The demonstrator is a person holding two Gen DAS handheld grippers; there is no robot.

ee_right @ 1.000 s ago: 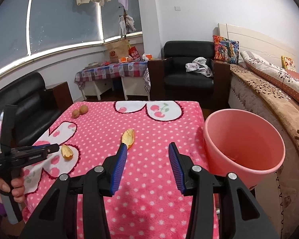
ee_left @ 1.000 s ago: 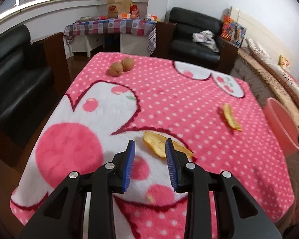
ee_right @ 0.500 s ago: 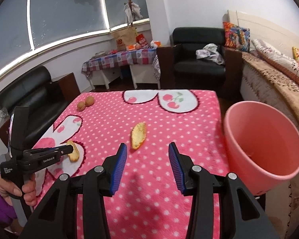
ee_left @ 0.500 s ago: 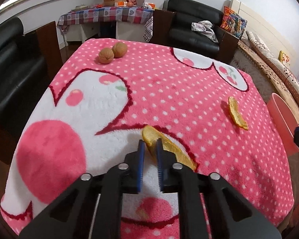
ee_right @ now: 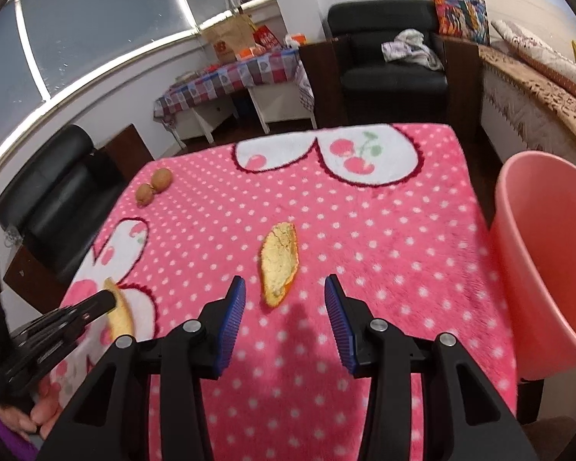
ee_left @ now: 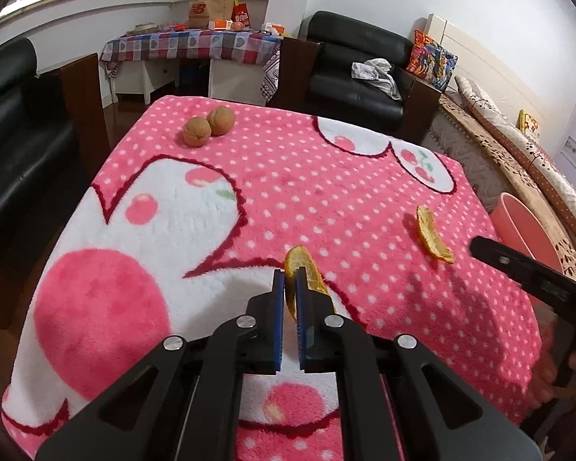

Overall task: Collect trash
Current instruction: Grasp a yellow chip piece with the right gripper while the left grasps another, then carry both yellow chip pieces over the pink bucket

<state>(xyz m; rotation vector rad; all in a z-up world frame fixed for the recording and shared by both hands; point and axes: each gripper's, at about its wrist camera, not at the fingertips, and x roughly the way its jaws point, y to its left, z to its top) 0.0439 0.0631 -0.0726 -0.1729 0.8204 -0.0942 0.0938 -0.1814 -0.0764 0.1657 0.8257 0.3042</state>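
Observation:
My left gripper (ee_left: 290, 274) is closing its jaws on a curled orange peel (ee_left: 302, 260), pads pressing its near end just above the pink polka-dot blanket (ee_left: 288, 176). The right wrist view shows that same peel (ee_right: 120, 313) in the left gripper (ee_right: 107, 300) at lower left. A second orange peel (ee_right: 278, 259) lies flat mid-table. My right gripper (ee_right: 284, 288) stands open just in front of it, the peel's near tip showing between the fingers, untouched. From the left wrist view this peel (ee_left: 432, 236) lies to the right.
A pink bucket (ee_right: 537, 253) stands off the table's right edge, also seen in the left view as the bucket (ee_left: 518, 223). Two walnuts (ee_left: 209, 126) sit at the far left of the table. Black sofas, a bed and a cluttered side table surround it.
The left jaws closed from wide apart onto the near peel. The right gripper moved forward and down towards the second peel, its opening unchanged.

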